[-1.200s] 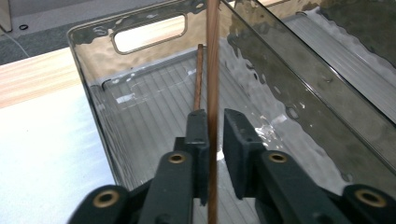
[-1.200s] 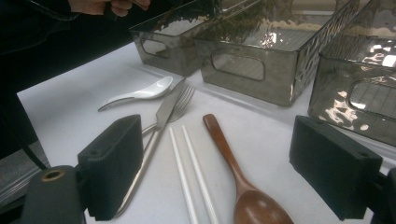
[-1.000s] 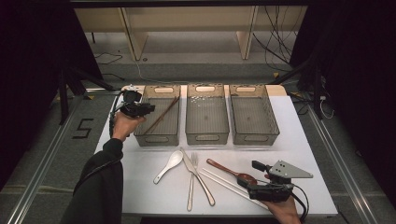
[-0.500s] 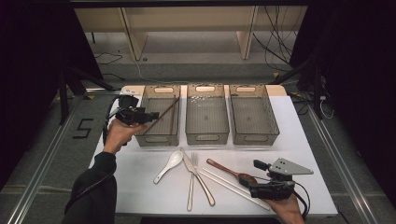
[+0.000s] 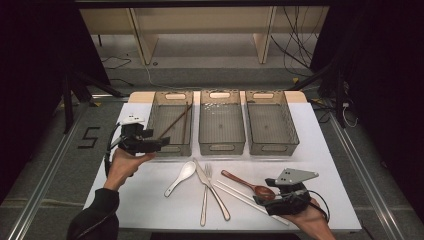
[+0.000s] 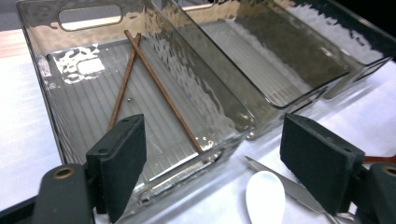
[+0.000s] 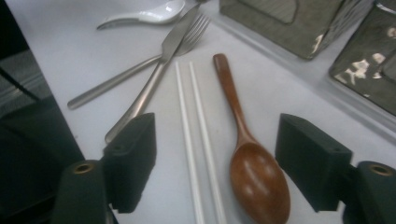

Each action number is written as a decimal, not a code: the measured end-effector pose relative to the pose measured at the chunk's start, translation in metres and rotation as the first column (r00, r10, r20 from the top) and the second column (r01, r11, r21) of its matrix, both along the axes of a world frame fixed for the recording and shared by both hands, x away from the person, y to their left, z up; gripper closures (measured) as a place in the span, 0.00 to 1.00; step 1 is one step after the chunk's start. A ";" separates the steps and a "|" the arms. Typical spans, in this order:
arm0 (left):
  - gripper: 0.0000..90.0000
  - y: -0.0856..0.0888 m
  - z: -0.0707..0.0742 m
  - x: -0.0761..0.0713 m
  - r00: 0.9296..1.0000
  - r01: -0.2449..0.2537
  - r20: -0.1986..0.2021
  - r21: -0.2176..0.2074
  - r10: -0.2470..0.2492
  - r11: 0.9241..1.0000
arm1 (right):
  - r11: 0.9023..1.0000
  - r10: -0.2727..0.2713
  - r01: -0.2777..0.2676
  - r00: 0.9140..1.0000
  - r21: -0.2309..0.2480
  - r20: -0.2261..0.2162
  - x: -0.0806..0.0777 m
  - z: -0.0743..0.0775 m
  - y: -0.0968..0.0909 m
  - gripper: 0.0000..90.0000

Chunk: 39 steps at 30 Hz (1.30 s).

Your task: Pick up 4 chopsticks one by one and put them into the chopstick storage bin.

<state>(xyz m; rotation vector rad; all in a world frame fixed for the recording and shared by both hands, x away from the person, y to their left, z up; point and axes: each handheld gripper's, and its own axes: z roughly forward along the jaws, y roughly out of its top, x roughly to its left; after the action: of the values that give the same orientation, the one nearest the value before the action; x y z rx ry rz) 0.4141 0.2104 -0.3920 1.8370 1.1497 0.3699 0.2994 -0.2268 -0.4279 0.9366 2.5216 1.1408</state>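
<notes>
Your left hand-held gripper sits at the near-left corner of the left bin, held about level and pointing right along the bin's near wall, forearm coming in from the near-left. Its jaws have just been opening and stand wide, nothing between them. The brown chopsticks are in that left bin, crossed, one leaning up toward the far-right corner; in the left gripper view they lie well beyond the pads.

Your right hand-held gripper is low at the near-right of the desk, pointing left. Its jaws have just been closing but are still wide; in the right gripper view the wooden spoon bowl and the white chopsticks lie between the pads, neither pressed.

Around it: the white chopsticks run just left of the wooden spoon, nearly parallel, so they're in the same gap. Knife and fork cross each other left of those. White spoon lies further left, near the left bin. Middle bin and right bin stand side by side at the far side of the desk.
</notes>
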 end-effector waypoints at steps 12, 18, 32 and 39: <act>0.23 -0.009 -0.014 -0.040 0.997 0.046 0.056 -0.043 -0.043 0.998 | 0.984 0.064 -0.088 0.986 -0.153 -0.156 0.005 -0.004 0.016 0.51; 0.22 -0.014 -0.027 -0.055 0.996 0.059 0.074 -0.029 -0.057 0.998 | 0.973 0.056 -0.101 0.975 -0.208 -0.213 0.008 -0.009 0.020 0.56; 0.22 -0.019 -0.042 -0.076 0.993 0.065 0.101 -0.042 -0.061 0.997 | 0.940 0.036 -0.131 0.956 -0.314 -0.291 0.011 -0.019 0.031 0.72; 0.21 -0.019 -0.046 -0.084 0.991 0.091 0.101 -0.076 -0.083 0.993 | 0.920 0.020 -0.140 0.949 -0.365 -0.314 0.013 -0.023 0.034 0.78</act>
<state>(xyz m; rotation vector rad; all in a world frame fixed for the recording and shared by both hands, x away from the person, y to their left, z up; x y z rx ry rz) 0.3303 0.1911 -0.4382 1.7724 1.0008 0.3543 0.3122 -0.1931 -0.4511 0.9650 2.9032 0.5071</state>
